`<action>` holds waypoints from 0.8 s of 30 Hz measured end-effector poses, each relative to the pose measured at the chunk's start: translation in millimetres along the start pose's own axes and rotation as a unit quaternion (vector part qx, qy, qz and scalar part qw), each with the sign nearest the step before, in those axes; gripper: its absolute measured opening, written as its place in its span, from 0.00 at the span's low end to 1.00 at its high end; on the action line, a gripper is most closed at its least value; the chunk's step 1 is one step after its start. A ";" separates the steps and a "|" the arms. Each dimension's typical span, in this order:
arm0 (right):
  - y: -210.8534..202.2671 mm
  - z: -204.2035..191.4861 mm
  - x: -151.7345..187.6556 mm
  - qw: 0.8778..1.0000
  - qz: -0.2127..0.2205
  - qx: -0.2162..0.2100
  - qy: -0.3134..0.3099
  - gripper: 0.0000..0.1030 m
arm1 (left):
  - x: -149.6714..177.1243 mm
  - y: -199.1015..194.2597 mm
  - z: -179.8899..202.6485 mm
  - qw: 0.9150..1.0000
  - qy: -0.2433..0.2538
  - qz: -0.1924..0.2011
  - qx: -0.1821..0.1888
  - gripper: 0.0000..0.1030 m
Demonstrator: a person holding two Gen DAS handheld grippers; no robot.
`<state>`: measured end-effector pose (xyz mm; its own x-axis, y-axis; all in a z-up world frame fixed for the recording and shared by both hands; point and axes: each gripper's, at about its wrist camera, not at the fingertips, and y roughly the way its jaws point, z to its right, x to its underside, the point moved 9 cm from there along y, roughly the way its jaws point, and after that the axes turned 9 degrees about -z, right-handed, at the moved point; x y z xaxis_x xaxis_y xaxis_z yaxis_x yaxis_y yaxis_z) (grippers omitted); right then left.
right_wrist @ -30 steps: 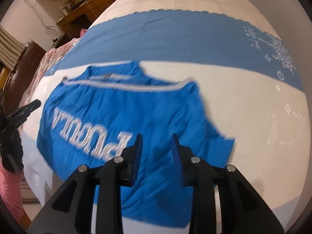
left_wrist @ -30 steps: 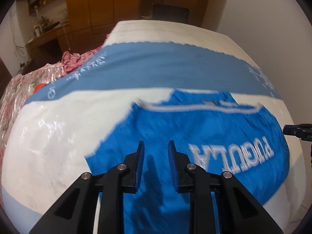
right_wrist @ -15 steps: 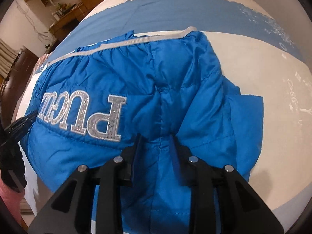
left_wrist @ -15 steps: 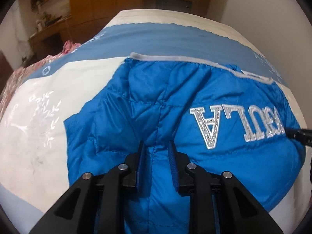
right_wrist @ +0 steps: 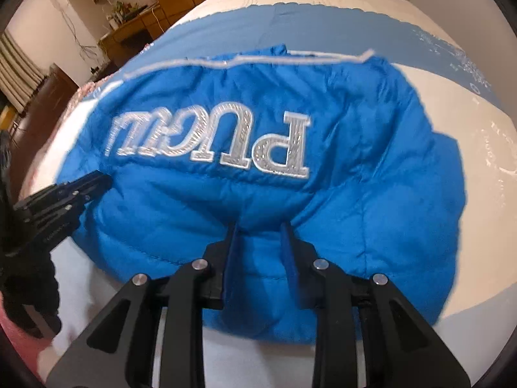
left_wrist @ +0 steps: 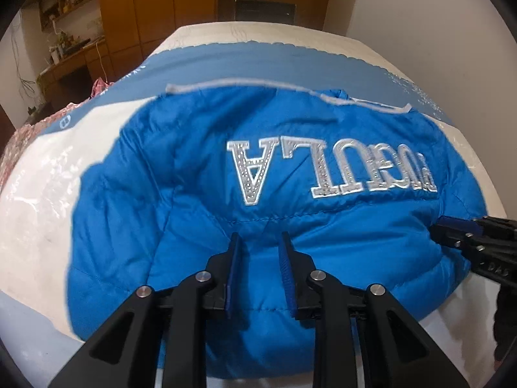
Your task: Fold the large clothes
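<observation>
Both hands hold their tools tipped steeply down toward the bed (left_wrist: 38,213), side by side at the near edge of a blue padded jacket (left_wrist: 194,174).

The left tongs (left_wrist: 258,242) stand only narrowly parted, and a ridge of the jacket's near hem fills the gap between the two blue pads, which press on the cloth from either side: a pinch on the jacket. In the right wrist view these same tongs (right_wrist: 97,181) enter from the left, tips against the jacket's left edge.

The right tongs (right_wrist: 260,231) are likewise narrowly parted with a bunched fold of the jacket's near hem gripped between the pads. From the left wrist view they (left_wrist: 442,226) reach in from the right, tips at the jacket's right near edge. A dark-gloved hand (left_wrist: 504,317) shows behind them.

The jacket lies on the bed's white and blue cover, spread crosswise so its long axis runs left to right. Its grey-trimmed edge (right_wrist: 245,61) lies on the far side, and the silver lettering (right_wrist: 210,139) across it reads upside down from the near side. The near hem is lifted and puckered where the two tongs hold it.

A wooden cabinet (left_wrist: 155,9) stands beyond the bed.
</observation>
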<state>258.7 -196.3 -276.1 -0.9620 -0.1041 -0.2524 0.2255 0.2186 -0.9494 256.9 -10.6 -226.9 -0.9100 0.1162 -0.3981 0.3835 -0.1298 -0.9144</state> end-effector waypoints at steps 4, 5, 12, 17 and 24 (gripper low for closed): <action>1.6 -0.1 -3.2 1.000 -0.007 0.014 0.001 0.25 | -0.7 2.4 1.0 1.000 -0.002 -0.003 -0.015 0.24; -1.6 -1.3 -4.6 1.000 -0.013 0.015 0.000 0.24 | -2.7 0.4 1.5 1.000 -0.006 -0.011 -0.014 0.23; -26.5 -4.3 -87.6 0.999 0.037 -0.020 0.027 0.24 | -84.2 -15.5 21.9 1.000 -0.014 0.023 0.013 0.23; 6.7 4.6 -149.8 0.998 0.045 -0.004 0.044 0.24 | -133.8 22.6 16.7 0.999 -0.036 0.017 0.003 0.23; 55.2 22.4 -150.4 0.998 0.017 -0.004 0.061 0.20 | -127.8 71.8 0.0 0.998 -0.052 -0.026 0.010 0.22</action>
<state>419.3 -190.4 -294.7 -0.9656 0.0226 -0.2589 0.2571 0.2274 -0.9392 400.7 -34.8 -241.7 -0.9407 0.0199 -0.3386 0.3324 -0.1453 -0.9319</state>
